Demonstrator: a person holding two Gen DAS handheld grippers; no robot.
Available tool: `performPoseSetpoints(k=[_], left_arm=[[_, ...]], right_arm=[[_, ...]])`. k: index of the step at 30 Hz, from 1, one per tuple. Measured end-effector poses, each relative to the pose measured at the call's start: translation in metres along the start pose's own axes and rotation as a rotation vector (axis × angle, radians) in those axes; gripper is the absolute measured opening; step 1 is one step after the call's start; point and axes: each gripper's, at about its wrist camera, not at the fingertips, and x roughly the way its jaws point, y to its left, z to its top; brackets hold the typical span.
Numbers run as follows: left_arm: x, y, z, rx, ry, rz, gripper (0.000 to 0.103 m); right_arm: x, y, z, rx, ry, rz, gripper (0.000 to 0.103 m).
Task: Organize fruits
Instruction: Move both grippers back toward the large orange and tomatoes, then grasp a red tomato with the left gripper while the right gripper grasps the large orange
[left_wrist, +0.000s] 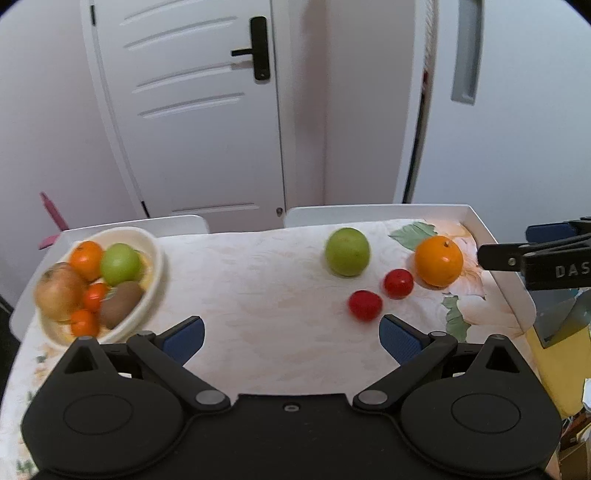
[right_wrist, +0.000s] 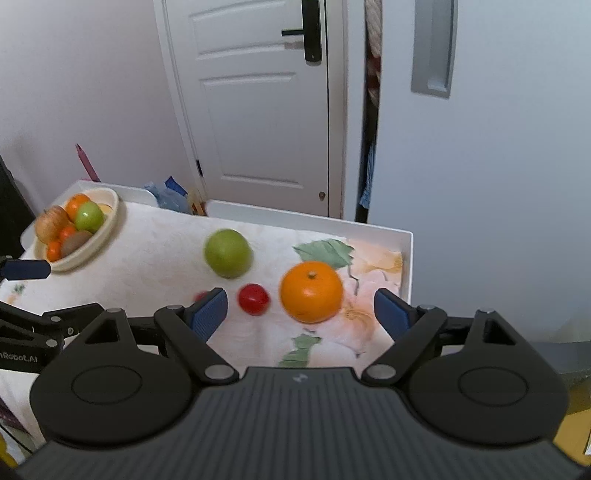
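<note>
Both grippers are spread wide with nothing between the blue pads. The left gripper (left_wrist: 291, 338) hangs over the bare middle of the table, jaws apart, and the nearer red tomato (left_wrist: 365, 305) sits just beyond its right pad. The right gripper (right_wrist: 300, 314) is over the right end of the table, also gaping, with the orange (right_wrist: 311, 291) sitting just past its fingers, roughly between them but not touched (the pads are clearly off it on both sides).

Going outward on the right side: the second red tomato (right_wrist: 253, 299) is just left of the orange, and the other tomato is mostly hidden behind the right gripper's left pad in that view. The loose green apple (left_wrist: 347, 252) is a bit farther back and to the left of the tomatoes, apart from them. All four sit on the floral tablecloth (left_wrist: 258, 280), which covers a white tray-like tabletop with a raised rim (right_wrist: 406, 258).

Way over at the far left is the cream bowl (left_wrist: 155, 273), already holding a pile of fruit: a green apple, a few small oranges, a brown kiwi and a yellowish-brown fruit (can't tell what, it's blurry).

Behind everything there's a white door (left_wrist: 192, 110) with a black handle.
</note>
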Motion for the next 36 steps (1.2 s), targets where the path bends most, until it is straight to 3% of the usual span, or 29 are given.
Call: performPoseSetpoints(k=[8,24,29,31,33,36], left_arm=[[0.050,-0.034,0.000,0.034,0.031,-0.017,0.099],[0.103,-0.057,0.000,0.085,0.092,-0.048,0.060],[0.105,-0.057,0.000,0.080,0.085,-0.054,0.055],[0.106,-0.057,0.001,0.078,0.081,-0.063,0.048],[0.106,-0.058,0.001,0.078,0.077,-0.075,0.039],[0.105,-0.061,0.000,0.089,0.070,-0.066,0.039]], right_arm=[[0.050,-0.026,-0.008,-0.023,0.054,0.028,0.099],[0.094,-0.028,-0.007,-0.060,0.091,0.084,0.096],[0.100,-0.026,-0.006,-0.063,0.096,0.092,0.096],[0.102,-0.025,-0.006,-0.065,0.097,0.094,0.094],[0.104,-0.025,-0.005,-0.070,0.101,0.099,0.084],[0.107,-0.024,-0.005,-0.075,0.109,0.106,0.082]])
